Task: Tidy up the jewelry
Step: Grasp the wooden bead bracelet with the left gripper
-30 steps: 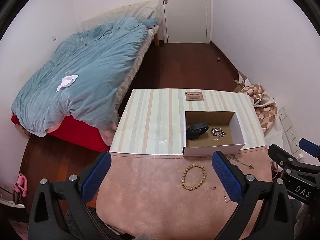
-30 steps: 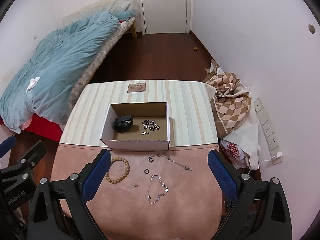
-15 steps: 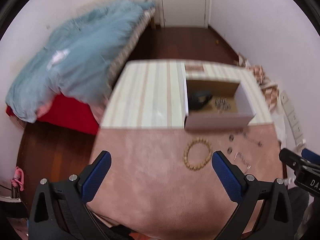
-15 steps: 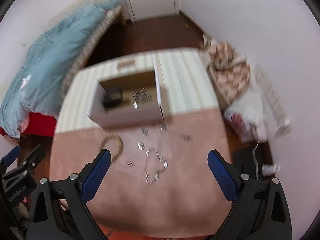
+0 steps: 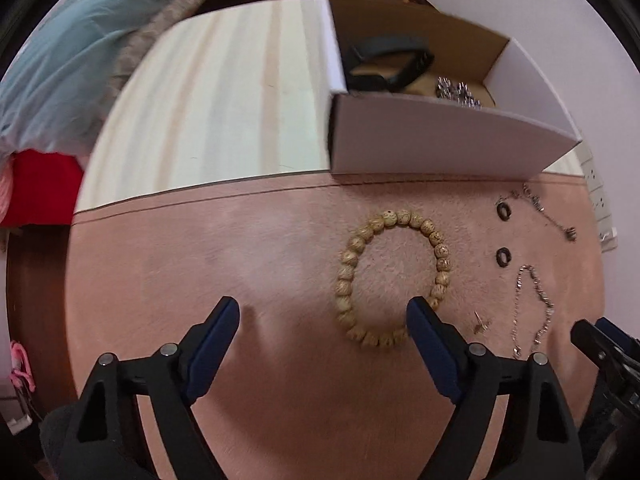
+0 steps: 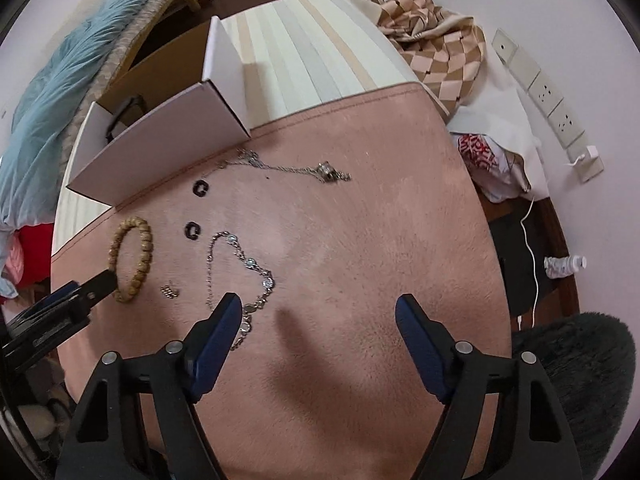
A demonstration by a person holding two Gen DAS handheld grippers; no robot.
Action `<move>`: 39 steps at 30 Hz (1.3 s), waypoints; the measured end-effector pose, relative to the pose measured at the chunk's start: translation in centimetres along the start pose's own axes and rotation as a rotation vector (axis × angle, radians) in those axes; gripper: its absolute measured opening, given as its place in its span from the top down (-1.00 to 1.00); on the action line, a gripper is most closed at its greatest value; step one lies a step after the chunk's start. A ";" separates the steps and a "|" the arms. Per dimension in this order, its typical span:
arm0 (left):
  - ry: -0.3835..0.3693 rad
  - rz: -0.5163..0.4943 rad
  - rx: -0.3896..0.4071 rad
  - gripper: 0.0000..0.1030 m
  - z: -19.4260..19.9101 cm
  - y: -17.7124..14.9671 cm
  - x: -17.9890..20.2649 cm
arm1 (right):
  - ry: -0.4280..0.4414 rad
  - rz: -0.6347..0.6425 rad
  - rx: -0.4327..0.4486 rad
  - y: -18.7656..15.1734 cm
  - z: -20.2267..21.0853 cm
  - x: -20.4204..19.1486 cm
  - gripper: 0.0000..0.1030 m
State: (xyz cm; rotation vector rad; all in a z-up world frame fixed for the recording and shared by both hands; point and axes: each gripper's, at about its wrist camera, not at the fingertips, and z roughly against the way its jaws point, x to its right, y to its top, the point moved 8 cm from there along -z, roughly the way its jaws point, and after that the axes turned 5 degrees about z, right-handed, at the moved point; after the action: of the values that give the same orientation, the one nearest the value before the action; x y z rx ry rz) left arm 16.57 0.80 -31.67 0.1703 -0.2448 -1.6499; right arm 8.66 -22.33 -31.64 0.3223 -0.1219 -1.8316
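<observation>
Both tongs gaping wide, holding nothing: left tongs [image 5: 323, 312] by wooden bead bracelet [image 5: 394, 278], right tongs [image 6: 319, 310] beside silver chain bracelet [image 6: 240, 276], fuzzy pink mat [image 6: 360, 240].

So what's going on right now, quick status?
Both hand-held grippers open: left, right, low over the pink mat. Bead bracelet and chains unpicked; box waiting. Nothing in the way.

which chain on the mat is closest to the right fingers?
The looped blue-stone chain: its lower end runs under the right gripper's left finger. The pendant chain lies far up by the box.
</observation>
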 end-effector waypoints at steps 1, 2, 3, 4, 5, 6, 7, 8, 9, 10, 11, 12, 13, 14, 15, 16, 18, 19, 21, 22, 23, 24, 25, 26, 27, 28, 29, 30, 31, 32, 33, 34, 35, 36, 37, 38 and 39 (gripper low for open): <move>0.004 -0.011 -0.009 -0.41 -0.4 -0.1 0.3 | 0.006 -0.002 0.001 0.1 -0.1 0.1 -0.57; 0.012 -0.024 0.011 -0.33 -0.3 0.2 0.6 | 0.013 -0.005 0.004 0.2 -0.1 0.2 -0.56; 0.003 -0.038 0.027 -0.11 -0.1 0.3 1.0 | 0.019 -0.008 0.006 0.4 -0.1 0.2 -0.55; 0.005 -0.046 0.038 0.22 0.1 0.4 1.2 | 0.031 -0.008 0.010 0.5 -0.2 0.1 -0.51; 0.002 -0.048 0.046 0.47 0.4 0.4 1.4 | 0.037 -0.005 0.010 0.5 -0.2 0.0 -0.47; 0.001 -0.049 0.050 0.87 0.6 0.3 1.6 | 0.045 0.001 0.009 0.5 -0.2 -0.2 -0.45; 0.000 -0.048 0.050 0.86 0.7 0.2 1.6 | 0.046 0.006 0.006 0.4 -0.3 -0.4 -0.44; -0.004 -0.044 0.053 0.86 0.8 0.0 1.5 | 0.043 0.016 0.003 0.3 -0.5 -0.6 -0.43; -0.005 -0.041 0.058 0.87 1.0 -0.3 1.3 | 0.045 0.021 0.002 0.2 -0.6 -0.8 -0.43; -0.007 -0.037 0.062 0.87 1.2 -0.8 1.1 | 0.049 0.031 0.002 0.1 -0.7 -1.2 -0.42; -0.013 -0.033 0.063 0.87 1.3 -1.1 0.8 | 0.048 0.044 0.001 -0.1 -0.8 -1.6 -0.42; -0.019 -0.026 0.062 0.87 1.4 -1.6 0.5 | 0.046 0.051 0.002 -0.2 -0.8 -1.8 -0.42; -0.023 -0.018 0.062 0.87 1.7 -2.0 0.2 | 0.043 0.068 0.003 -0.4 -1.0 -2.4 -0.41; -0.027 -0.009 0.062 0.87 2.0 -2.6 -0.2 | 0.039 0.075 0.003 -0.3 -1.2 -2.5 -0.40; -0.028 0.001 0.063 0.87 2.2 -3.2 -0.6 | 0.033 0.086 0.003 -0.4 -1.3 -2.8 -0.38; -0.033 0.014 0.062 0.87 2.5 -3.8 -1.0 | 0.029 0.098 0.002 -0.5 -1.6 -3.3 -0.30; -0.036 0.031 0.062 0.87 3.1 -4.7 -1.7 | 0.005 0.120 0.023 -0.4 -1.7 -3.7 -0.24; -0.036 0.036 0.063 0.87 3.3 -5.1 -1.9 | -0.018 0.144 0.037 -0.3 -1.8 -4.1 -0.20; -0.039 0.046 0.060 0.87 3.7 -5.8 -2.2 | -0.061 0.181 0.064 -0.1 -2.0 -4.5 -0.02; -0.039 0.049 0.063 0.87 3.9 -6.1 -2.2 | -0.101 0.211 0.086 0.0 -2.0 -4.7 0.19; -0.037 0.049 0.065 0.87 4.0 -5.7 -2.1 | -0.119 0.224 0.101 0.0 -2.0 -4.8 0.67; -0.039 0.048 0.067 0.87 4.1 -5.7 -2.1 | -0.118 0.231 0.120 0.0 -2.0 -4.9 0.90; -0.041 0.048 0.069 0.87 4.1 -5.6 -2.3 | -0.111 0.226 0.119 0.1 -2.0 -4.9 0.90; -0.043 0.049 0.072 0.87 4.3 -5.6 -2.3 | -0.097 0.216 0.115 0.1 -2.0 -4.8 0.90; -0.047 0.047 0.077 0.87 4.5 -5.6 -2.3 | -0.081 0.203 0.111 0.1 -1.9 -4.7 0.95; -0.051 0.046 0.080 0.87 4.7 -5.5 -2.2 | -0.050 0.177 0.121 0.2 -1.5 -4.5 0.98; -0.060 0.047 0.085 0.87 5.1 -5.4 -2.1 | -0.039 0.166 0.123 0.3 -1.2 -4.3 0.98; -0.067 0.047 0.088 0.87 5.4 -5.3 -1.9 | -0.014 0.145 0.130 0.4 -0.6 -4.1 0.98; -0.076 0.048 0.092 0.87 5.8 -5.2 -1.8 | 0.018 0.120 0.141 0.6 0.2 -3.9 0.98; -0.088 0.054 0.097 0.87 6.2 -5.0 -1.8 | 0.042 0.107 0.151 0.7 0.9 -3.9 0.98; -0.099 0.057 0.103 0.87 6.7 -4.7 -1.8 | 0.054 0.102 0.158 0.8 1.5 -3.8 0.98; -0.106 0.058 0.109 0.87 7.0 -4.3 -1.7 | 0.075 0.099 0.172 1.0 2.4 -4.0 0.98; -0.113 0.059 0.118 0.87 7.5 -4.0 -1.6 | 0.085 0.099 0.179 1.2 2.9 -4.2 0.98; -0.120 0.060 0.126 0.87 7.9 -3.5 -1.7 | 0.098 0.101 0.189 1.4 3.6 -4.4 0.98; -0.127 0.062 0.134 0.87 8.4 -3.2 -1.6 | 0.112 0.108 0.203 1.7 4.5 -4.7 0.99; -0.137 0.064 0.143 0.87 9.0 -2.7 -1.6 | 0.122 0.113 0.213 1.9 5.3 -5.0 0.99; -0.147 0.066 0.152 0.87 9.5 -2.3 -1.5 | 0.131 0.118 0.224 2.2 5.9 -5.2 0.99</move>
State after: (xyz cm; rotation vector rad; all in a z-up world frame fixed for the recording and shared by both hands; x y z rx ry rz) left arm 12.03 3.06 -23.15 0.1539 -0.4838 -1.5806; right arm 10.31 -18.44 -24.61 0.5792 -0.2507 -1.6771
